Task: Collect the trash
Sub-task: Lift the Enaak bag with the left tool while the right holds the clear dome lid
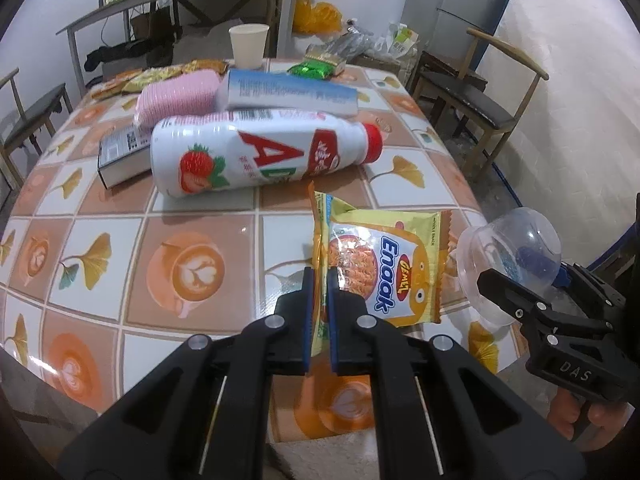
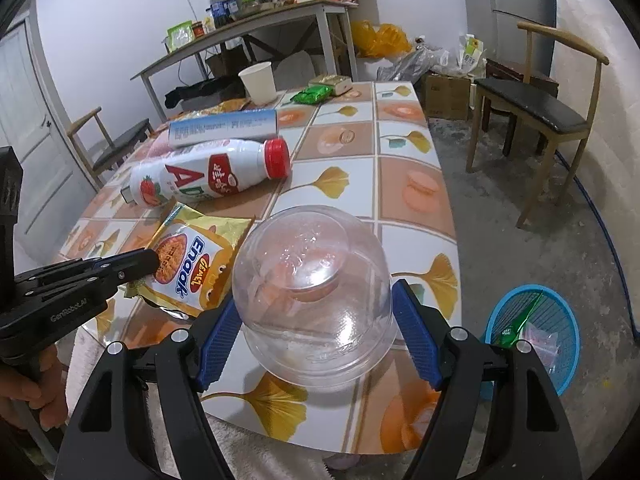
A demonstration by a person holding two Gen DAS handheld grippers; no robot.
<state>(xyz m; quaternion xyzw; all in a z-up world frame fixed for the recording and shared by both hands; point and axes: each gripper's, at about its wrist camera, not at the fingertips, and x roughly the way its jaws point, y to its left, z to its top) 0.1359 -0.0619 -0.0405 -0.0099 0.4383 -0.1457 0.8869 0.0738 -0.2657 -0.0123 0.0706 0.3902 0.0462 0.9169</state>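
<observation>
My left gripper [image 1: 319, 280] is shut on the edge of a yellow Enaak noodle-snack packet [image 1: 384, 268], held just above the table; the packet also shows in the right wrist view [image 2: 192, 268]. My right gripper [image 2: 316, 308] is shut on a clear plastic dome cup [image 2: 316, 288], held upside down over the table's near edge; the cup also shows in the left wrist view [image 1: 510, 256]. A blue mesh bin [image 2: 560, 320] with some wrappers inside stands on the floor to the right of the table.
On the tiled table [image 1: 200, 220] lie a white strawberry drink bottle [image 1: 260, 152], a blue-white tube [image 1: 288, 92], a pink stack [image 1: 176, 100], a small box [image 1: 120, 156], snack packets and a paper cup [image 1: 248, 46]. Chairs [image 2: 532, 108] stand around.
</observation>
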